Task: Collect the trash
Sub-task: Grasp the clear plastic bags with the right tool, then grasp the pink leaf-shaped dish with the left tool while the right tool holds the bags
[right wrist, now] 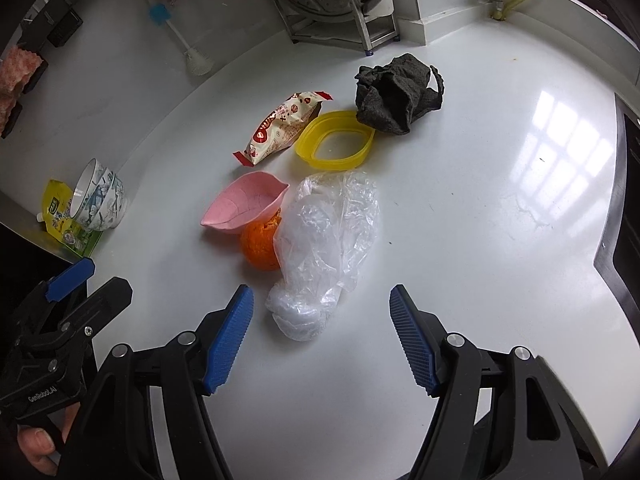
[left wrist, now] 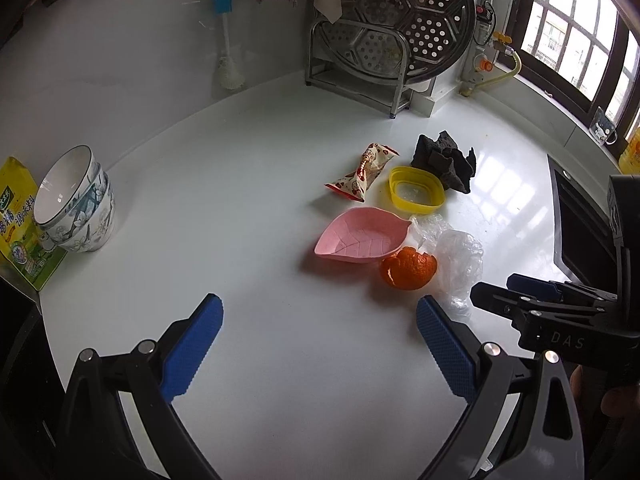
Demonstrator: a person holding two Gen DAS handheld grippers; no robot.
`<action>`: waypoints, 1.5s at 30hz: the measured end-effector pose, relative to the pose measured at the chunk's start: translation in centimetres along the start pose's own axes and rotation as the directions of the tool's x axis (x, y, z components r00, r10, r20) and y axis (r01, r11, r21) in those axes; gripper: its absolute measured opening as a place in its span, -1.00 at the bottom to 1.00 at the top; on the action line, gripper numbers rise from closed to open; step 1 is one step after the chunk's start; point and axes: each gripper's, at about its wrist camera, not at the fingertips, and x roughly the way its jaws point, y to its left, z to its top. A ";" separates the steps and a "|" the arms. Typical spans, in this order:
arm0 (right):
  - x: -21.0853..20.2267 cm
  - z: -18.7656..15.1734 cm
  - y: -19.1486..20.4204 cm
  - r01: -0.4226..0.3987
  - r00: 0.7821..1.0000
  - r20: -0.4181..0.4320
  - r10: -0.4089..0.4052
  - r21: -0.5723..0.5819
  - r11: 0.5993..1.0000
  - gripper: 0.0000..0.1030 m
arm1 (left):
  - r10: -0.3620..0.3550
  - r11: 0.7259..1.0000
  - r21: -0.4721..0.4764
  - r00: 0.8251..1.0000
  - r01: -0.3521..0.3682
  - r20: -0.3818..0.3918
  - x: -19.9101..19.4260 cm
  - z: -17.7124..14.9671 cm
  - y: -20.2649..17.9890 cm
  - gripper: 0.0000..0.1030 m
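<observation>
On the white counter (left wrist: 248,184) lie an orange peel (left wrist: 408,269) (right wrist: 258,246), a crumpled clear plastic bag (right wrist: 324,248) (left wrist: 456,260), a snack wrapper (left wrist: 362,172) (right wrist: 282,126), a pink leaf-shaped dish (left wrist: 360,238) (right wrist: 244,206), a yellow lid (left wrist: 416,190) (right wrist: 336,140) and a dark crumpled cloth (left wrist: 444,162) (right wrist: 396,92). My left gripper (left wrist: 320,348) hangs open in front of the dish and peel, nothing between its fingers. My right gripper (right wrist: 322,340) is open just short of the plastic bag's near end, touching nothing.
Stacked patterned bowls (left wrist: 78,200) and a yellow-green packet (left wrist: 20,224) stand at the left. A metal rack (left wrist: 360,68) with a perforated steamer tray (left wrist: 404,16) stands at the back, a white brush (left wrist: 228,60) beside it. A dark sink (left wrist: 580,232) lies at the right.
</observation>
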 end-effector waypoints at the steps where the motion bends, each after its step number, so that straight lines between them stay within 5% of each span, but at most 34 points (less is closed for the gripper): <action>1: 0.3 0.3 0.1 0.002 1.000 0.002 -0.002 0.005 1.000 0.31 | -0.003 1.000 0.004 1.000 0.003 0.001 0.3 0.1 0.1 0.85; 14: 4.2 1.1 0.1 0.120 0.992 -0.027 -0.120 -0.009 0.993 0.30 | -0.044 0.999 0.010 0.999 0.044 0.006 2.7 1.7 0.7 0.85; 21: 4.6 1.1 0.2 0.086 0.995 -0.041 -0.087 -0.040 0.996 -0.35 | -0.098 0.994 0.036 0.995 0.099 -0.029 4.6 1.3 0.2 0.85; 24: 4.2 1.1 -0.1 0.081 0.996 -0.027 -0.082 -0.032 0.996 -0.49 | -0.121 0.991 0.055 0.992 0.123 -0.032 5.2 1.2 0.0 0.85; 45: 1.2 -0.4 -5.7 0.054 0.998 0.022 -0.058 0.175 0.983 -0.53 | -0.137 0.952 0.271 0.990 0.143 -0.041 10.5 2.9 -1.3 0.85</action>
